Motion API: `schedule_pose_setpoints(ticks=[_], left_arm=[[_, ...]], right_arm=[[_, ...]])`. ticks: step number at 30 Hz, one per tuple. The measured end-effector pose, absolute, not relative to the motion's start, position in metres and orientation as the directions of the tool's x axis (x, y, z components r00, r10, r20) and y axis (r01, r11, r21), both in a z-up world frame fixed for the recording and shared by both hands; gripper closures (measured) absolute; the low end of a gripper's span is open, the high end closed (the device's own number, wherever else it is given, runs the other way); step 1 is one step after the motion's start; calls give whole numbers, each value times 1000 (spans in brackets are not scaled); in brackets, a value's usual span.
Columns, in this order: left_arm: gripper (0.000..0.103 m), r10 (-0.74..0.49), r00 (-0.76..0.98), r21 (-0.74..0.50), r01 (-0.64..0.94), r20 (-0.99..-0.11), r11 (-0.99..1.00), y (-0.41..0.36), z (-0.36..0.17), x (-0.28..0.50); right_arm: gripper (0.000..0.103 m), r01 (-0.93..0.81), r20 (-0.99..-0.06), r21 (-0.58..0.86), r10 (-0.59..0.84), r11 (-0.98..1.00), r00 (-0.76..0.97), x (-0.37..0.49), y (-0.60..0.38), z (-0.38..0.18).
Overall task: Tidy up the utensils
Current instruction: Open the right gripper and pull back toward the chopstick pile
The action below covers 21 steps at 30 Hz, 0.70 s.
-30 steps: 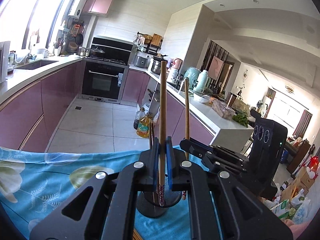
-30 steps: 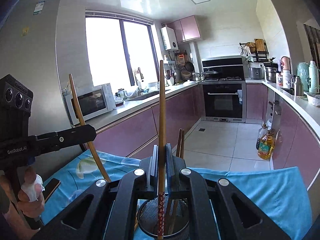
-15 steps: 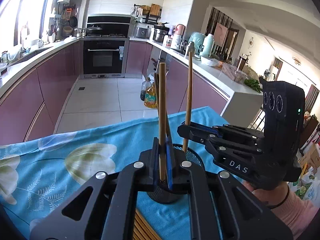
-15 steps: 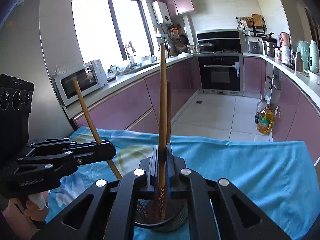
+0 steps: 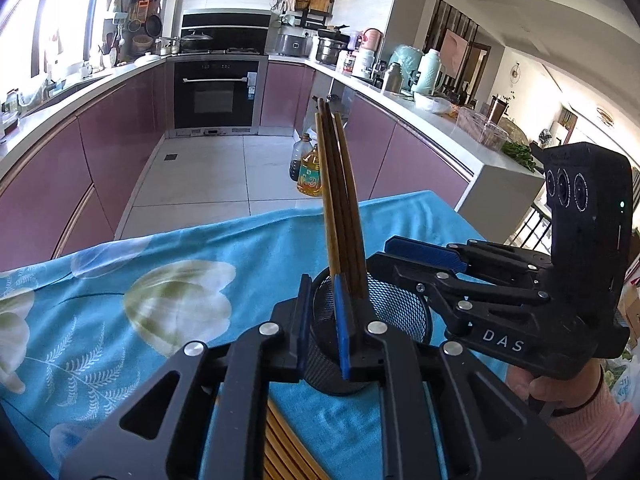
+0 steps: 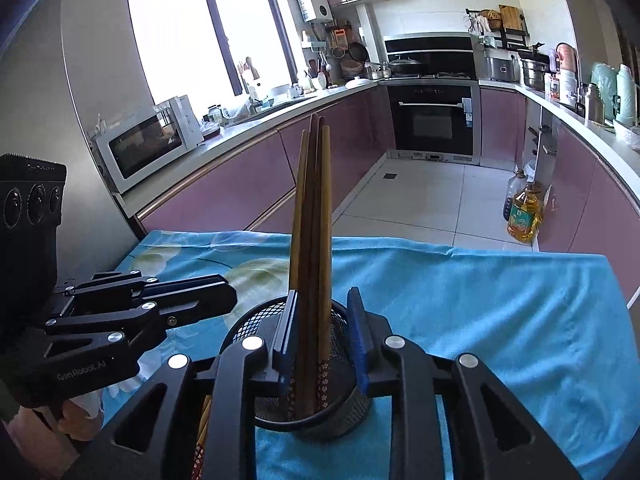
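Several brown chopsticks (image 5: 338, 200) (image 6: 314, 220) stand together in a black mesh holder (image 5: 400, 312) (image 6: 248, 328) on the blue cloth. My left gripper (image 5: 322, 280) (image 6: 230, 300) sits at the holder's rim. Its jaws are opening, with a gap between the blue pads and no chopstick pressed; the sticks rise just past its right fingertip. My right gripper (image 6: 322, 292) (image 5: 384, 250) reaches over the holder from the other side. Its jaws are opening too. The chopsticks stand between them, and its pads do not press on the sticks. More chopsticks (image 5: 280, 444) (image 6: 202, 432) lie under the grippers.
The table wears a blue floral cloth (image 5: 120, 320) (image 6: 480, 320), and its far edge drops to the tiled kitchen floor. Oil bottles (image 5: 308, 172) stand on the floor by purple cabinets. A hand in a pink sleeve (image 5: 584, 420) holds the right gripper.
Both grippers sank toward the holder, each carrying a chopstick down into it. Their jaws have since parted, and both chopsticks now stand loose in the holder with the others.
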<state>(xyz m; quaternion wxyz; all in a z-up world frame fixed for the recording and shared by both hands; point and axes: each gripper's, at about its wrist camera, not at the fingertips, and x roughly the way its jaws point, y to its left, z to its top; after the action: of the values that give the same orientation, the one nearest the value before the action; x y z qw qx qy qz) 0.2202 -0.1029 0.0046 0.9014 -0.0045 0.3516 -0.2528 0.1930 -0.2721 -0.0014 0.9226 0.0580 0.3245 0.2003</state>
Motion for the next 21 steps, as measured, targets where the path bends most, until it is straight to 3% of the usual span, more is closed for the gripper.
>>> schedule_pose_setpoints(ticks=[2, 4, 12, 21], left_arm=[[86, -442, 654, -171, 437, -613, 883, -95, 9, 209], [68, -432, 685, -157, 427, -587, 891, -86, 13, 195], [62, -391, 712, -97, 417, -584, 904, -50, -4, 137], [62, -349, 623, -101, 398, -700, 912, -25, -62, 99]], right_arm=[[76, -338, -555, 235, 411, 911, 723, 183, -272, 4], [71, -358, -533, 234, 427, 904, 731, 173, -273, 10], [58, -493, -517, 180, 508, 851, 689, 119, -250, 6], [58, -559, -670, 202, 530, 804, 520, 96, -211, -55]])
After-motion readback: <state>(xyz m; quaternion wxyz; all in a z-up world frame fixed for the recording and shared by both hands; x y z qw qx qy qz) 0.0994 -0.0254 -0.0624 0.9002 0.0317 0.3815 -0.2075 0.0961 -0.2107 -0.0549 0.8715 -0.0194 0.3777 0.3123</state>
